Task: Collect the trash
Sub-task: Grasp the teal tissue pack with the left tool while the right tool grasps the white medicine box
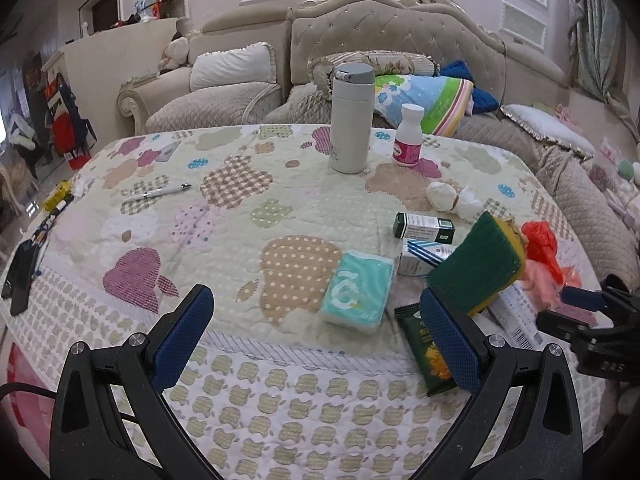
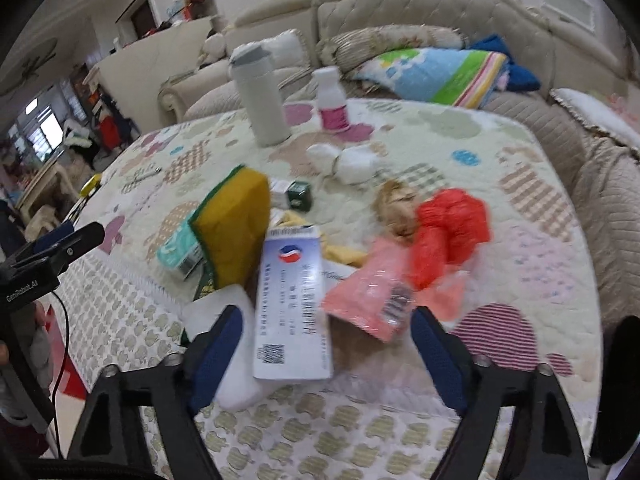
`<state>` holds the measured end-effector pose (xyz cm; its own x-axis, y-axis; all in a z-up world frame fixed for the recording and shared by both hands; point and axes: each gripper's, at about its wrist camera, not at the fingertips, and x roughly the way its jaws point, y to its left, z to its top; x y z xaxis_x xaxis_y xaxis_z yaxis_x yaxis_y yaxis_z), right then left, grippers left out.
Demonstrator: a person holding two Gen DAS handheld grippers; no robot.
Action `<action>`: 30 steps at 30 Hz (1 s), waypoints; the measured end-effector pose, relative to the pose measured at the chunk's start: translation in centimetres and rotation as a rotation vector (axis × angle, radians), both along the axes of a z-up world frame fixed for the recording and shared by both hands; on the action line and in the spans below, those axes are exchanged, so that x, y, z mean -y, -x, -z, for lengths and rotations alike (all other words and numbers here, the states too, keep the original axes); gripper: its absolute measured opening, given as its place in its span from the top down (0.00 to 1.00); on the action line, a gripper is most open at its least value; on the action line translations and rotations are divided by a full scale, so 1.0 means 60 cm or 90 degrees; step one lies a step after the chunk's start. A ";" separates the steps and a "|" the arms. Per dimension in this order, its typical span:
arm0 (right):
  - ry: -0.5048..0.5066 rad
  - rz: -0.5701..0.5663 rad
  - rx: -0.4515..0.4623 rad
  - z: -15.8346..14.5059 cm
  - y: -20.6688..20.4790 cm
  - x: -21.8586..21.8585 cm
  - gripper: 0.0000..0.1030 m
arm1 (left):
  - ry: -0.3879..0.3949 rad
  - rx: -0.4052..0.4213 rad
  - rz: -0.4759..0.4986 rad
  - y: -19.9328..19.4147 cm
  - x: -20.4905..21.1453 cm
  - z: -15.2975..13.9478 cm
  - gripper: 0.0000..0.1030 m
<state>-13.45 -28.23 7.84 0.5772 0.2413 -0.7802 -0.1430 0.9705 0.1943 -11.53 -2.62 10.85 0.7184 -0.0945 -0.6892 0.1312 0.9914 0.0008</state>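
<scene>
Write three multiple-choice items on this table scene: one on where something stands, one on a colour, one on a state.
1. Where does the small white bottle stand?
A. right of the tall flask
B. on top of the sponge
C. on the floor

2. What colours are the sponge?
A. pink and white
B. yellow and green
C. all blue

3. How is the left gripper?
A. shut on the pen
B. shut on the flask
C. open, holding nothing

Answers: 1 A, the left wrist view shows it just right of the flask. 2 B, a yellow body with a green face. 3 C, its jaws stand wide apart over the cloth.
</scene>
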 end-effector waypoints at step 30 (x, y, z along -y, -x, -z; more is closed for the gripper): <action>0.007 -0.034 -0.055 0.025 -0.047 0.008 0.34 | -0.016 -0.143 0.072 -0.139 0.061 0.136 0.07</action>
<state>-10.66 -28.72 6.34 0.4949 0.2610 -0.8288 -0.1775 0.9641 0.1977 -3.21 -6.26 2.67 0.5334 -0.1460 -0.8331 0.2408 0.9704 -0.0159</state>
